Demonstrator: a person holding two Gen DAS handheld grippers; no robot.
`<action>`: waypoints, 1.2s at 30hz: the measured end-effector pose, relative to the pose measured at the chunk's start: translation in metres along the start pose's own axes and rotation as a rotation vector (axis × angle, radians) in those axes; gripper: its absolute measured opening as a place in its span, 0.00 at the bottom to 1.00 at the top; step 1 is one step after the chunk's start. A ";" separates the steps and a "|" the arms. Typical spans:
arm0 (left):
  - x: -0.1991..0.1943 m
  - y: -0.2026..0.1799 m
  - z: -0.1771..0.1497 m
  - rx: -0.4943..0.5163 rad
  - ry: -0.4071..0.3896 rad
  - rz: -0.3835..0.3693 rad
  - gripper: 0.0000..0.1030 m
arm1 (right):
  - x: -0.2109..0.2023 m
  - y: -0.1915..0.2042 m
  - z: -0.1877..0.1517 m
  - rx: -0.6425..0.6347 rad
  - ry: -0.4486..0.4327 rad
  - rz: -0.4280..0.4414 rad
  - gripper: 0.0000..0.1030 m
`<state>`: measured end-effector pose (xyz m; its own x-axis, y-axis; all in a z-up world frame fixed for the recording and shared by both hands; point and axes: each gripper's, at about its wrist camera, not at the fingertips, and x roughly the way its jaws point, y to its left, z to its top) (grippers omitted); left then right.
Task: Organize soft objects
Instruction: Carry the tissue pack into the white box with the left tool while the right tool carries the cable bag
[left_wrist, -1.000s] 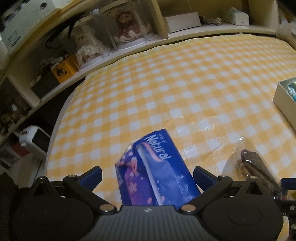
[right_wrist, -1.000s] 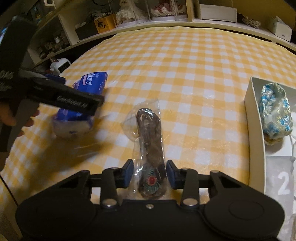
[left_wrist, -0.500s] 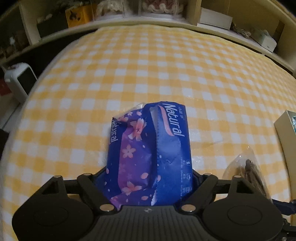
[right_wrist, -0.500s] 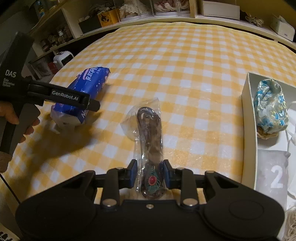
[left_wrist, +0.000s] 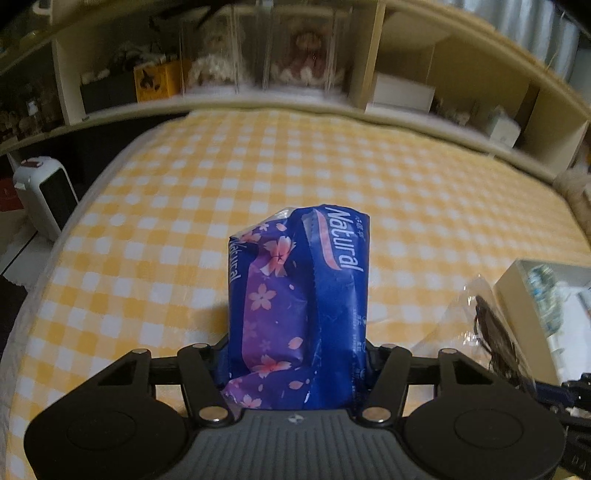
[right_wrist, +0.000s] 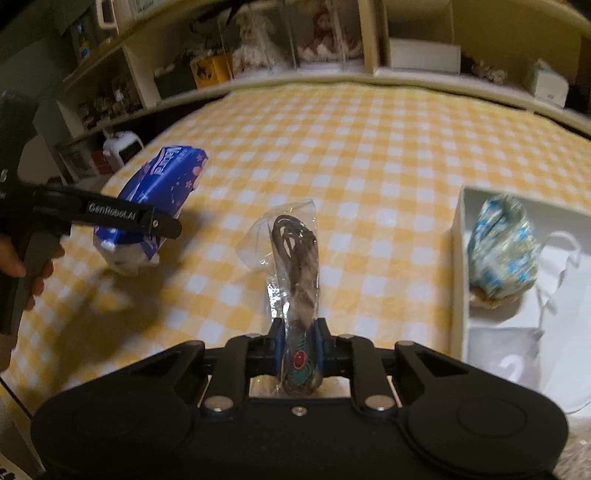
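A blue and purple flowered tissue pack stands between the fingers of my left gripper. The jaws are closing and squeeze its sides. In the right wrist view the tissue pack hangs tilted above the yellow checked bed cover, held by the left gripper. My right gripper is shut on the near end of a clear bag holding a brown cord and a peacock-feather pendant. The clear bag also shows at the right of the left wrist view.
A white box sits on the bed at the right, holding a blue patterned pouch and a grey drawstring bag. Shelves with dolls run behind the bed. A white heater stands on the floor at the left. A hand grips the left tool.
The left jaws have closed from wide open onto the tissue pack, rolled level and lifted it. The right jaws have closed on the clear bag and raised its near end.
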<state>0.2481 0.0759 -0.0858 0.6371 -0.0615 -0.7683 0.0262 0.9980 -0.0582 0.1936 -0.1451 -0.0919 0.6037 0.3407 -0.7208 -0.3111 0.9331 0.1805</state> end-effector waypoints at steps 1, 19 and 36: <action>-0.006 -0.003 0.001 -0.006 -0.015 -0.007 0.59 | -0.006 -0.001 0.002 0.000 -0.017 -0.002 0.17; -0.094 -0.042 -0.013 -0.020 -0.215 -0.114 0.59 | -0.113 -0.039 0.019 0.058 -0.252 -0.044 0.17; -0.114 -0.140 0.004 0.062 -0.253 -0.204 0.60 | -0.172 -0.115 0.004 0.119 -0.358 -0.165 0.17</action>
<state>0.1745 -0.0568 0.0123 0.7847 -0.2617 -0.5619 0.2149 0.9651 -0.1495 0.1283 -0.3104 0.0142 0.8619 0.1846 -0.4722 -0.1145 0.9782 0.1734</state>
